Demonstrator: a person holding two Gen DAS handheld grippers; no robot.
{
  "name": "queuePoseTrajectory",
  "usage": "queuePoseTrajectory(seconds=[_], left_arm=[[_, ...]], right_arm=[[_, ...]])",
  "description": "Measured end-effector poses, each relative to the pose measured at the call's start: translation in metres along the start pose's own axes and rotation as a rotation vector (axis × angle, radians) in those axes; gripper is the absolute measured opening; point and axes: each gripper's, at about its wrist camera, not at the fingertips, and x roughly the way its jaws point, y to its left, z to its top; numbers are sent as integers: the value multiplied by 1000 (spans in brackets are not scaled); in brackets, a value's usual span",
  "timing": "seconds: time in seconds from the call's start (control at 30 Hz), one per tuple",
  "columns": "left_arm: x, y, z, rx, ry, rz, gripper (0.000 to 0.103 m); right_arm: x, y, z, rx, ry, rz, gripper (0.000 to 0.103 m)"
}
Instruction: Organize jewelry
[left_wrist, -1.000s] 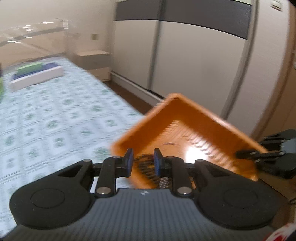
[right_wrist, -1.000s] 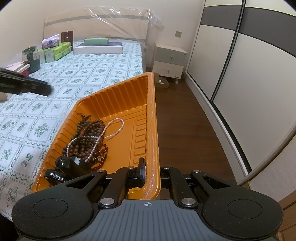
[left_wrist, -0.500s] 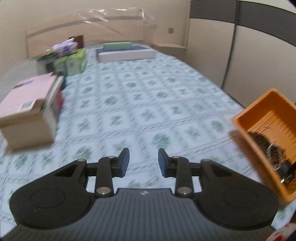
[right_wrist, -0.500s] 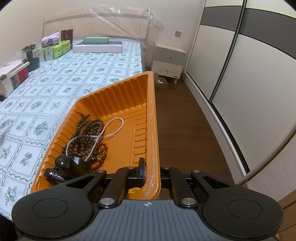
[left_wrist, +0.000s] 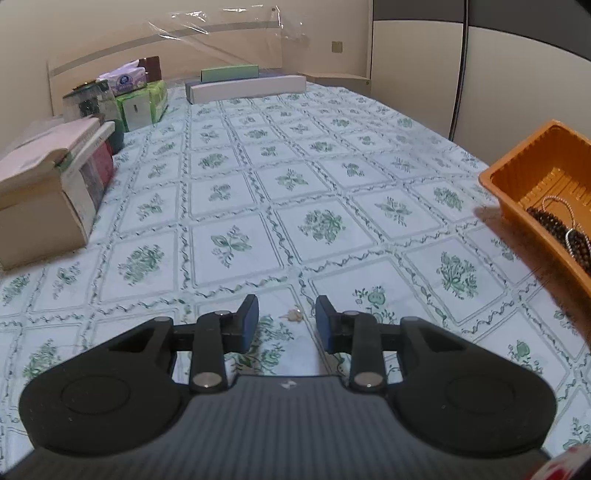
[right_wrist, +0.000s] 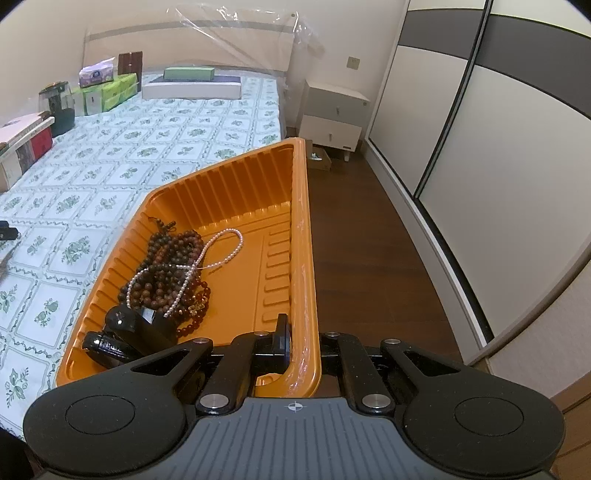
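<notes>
My right gripper (right_wrist: 303, 343) is shut on the near rim of an orange tray (right_wrist: 236, 184), which hangs partly over the bed's edge. Brown bead strings (right_wrist: 166, 273), a pearl strand (right_wrist: 221, 254) and black pieces (right_wrist: 125, 332) lie in it. My left gripper (left_wrist: 286, 321) is open, low over the flowered bedspread (left_wrist: 258, 184). A small pale trinket (left_wrist: 293, 314) lies on the cloth between its fingertips, untouched. In the left wrist view the tray (left_wrist: 517, 192) sits at the right edge, with beads (left_wrist: 561, 230) showing inside.
Stacked boxes (left_wrist: 48, 184) and green tissue packs (left_wrist: 140, 103) line the bed's left side. Long flat boxes (left_wrist: 247, 88) lie near the headboard. Right of the bed are wooden floor (right_wrist: 369, 258), a white nightstand (right_wrist: 332, 122) and wardrobe doors (right_wrist: 480, 147).
My left gripper swung left, away from the tray, and sank toward the bedspread, its jaws a little wider than before. The right gripper and tray have not moved.
</notes>
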Motion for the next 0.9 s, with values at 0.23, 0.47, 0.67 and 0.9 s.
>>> queuePoseTrajectory(seconds=[0.23,0.47,0.67,0.9], left_arm=[[11,-4,0,27,2,7,25],[14,-5,2,35,22,0,14],[9,-9,2,49,16,-9,8],[-9,-18,7,84,-20,-14,8]], right_arm=[[3,0,0,1,7,-5,6],[4,1,0,1,6,-8,6],[4,1,0,1,6,-8,6],[3,1,0,1,1,-7,6]])
